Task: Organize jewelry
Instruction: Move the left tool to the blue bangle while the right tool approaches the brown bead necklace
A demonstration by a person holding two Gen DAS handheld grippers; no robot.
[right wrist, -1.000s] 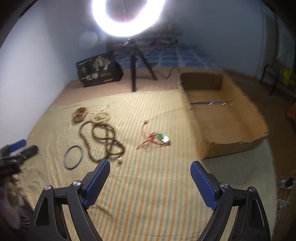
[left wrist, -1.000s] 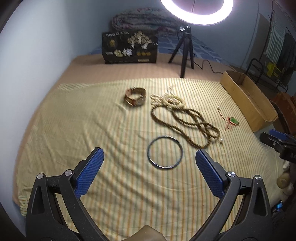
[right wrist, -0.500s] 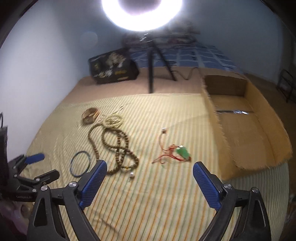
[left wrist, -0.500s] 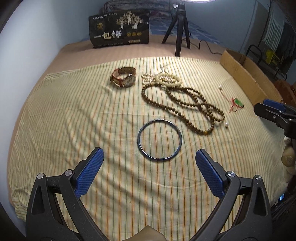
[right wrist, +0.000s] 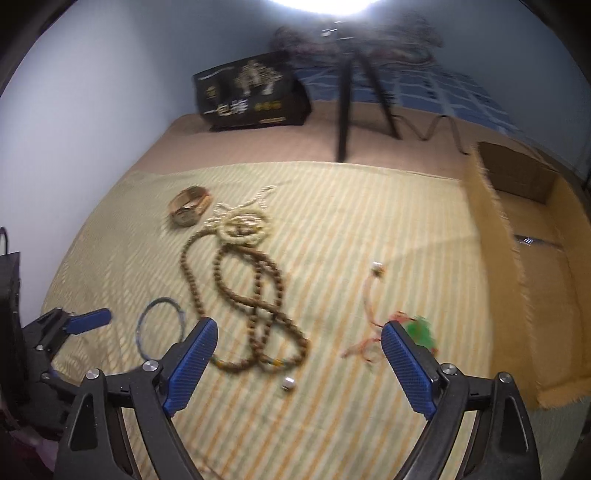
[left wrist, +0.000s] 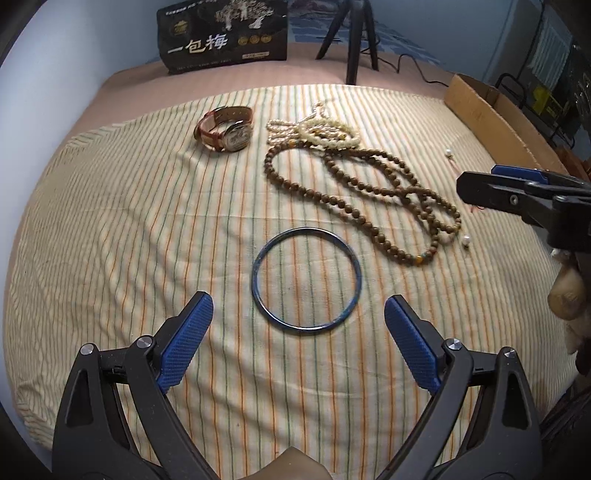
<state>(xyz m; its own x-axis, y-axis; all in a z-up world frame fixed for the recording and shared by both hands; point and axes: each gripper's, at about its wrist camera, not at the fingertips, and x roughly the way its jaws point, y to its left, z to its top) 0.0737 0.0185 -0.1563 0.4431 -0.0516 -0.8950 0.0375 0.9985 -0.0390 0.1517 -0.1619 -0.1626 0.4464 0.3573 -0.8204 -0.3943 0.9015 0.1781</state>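
Note:
A blue bangle (left wrist: 306,280) lies on the striped cloth (left wrist: 129,221), just ahead of my open, empty left gripper (left wrist: 299,325). Beyond it lie a long brown bead necklace (left wrist: 369,199), a cream bead strand (left wrist: 317,129) and a brown-strapped watch (left wrist: 227,128). My right gripper (right wrist: 297,354) is open and empty above the near end of the brown necklace (right wrist: 258,295). A green pendant on a red cord (right wrist: 417,332) lies by its right finger. The bangle (right wrist: 160,328) and the left gripper (right wrist: 66,328) show at its left.
An open cardboard box (right wrist: 535,258) stands along the right edge of the cloth. A black printed box (left wrist: 225,35) and a tripod (left wrist: 354,40) stand at the back. Loose white beads (left wrist: 466,240) lie by the necklace. A wall runs along the left.
My left gripper has moved forward and down toward the bangle. My right gripper has swung left and closer to the brown necklace and pendant. Nothing has been picked up.

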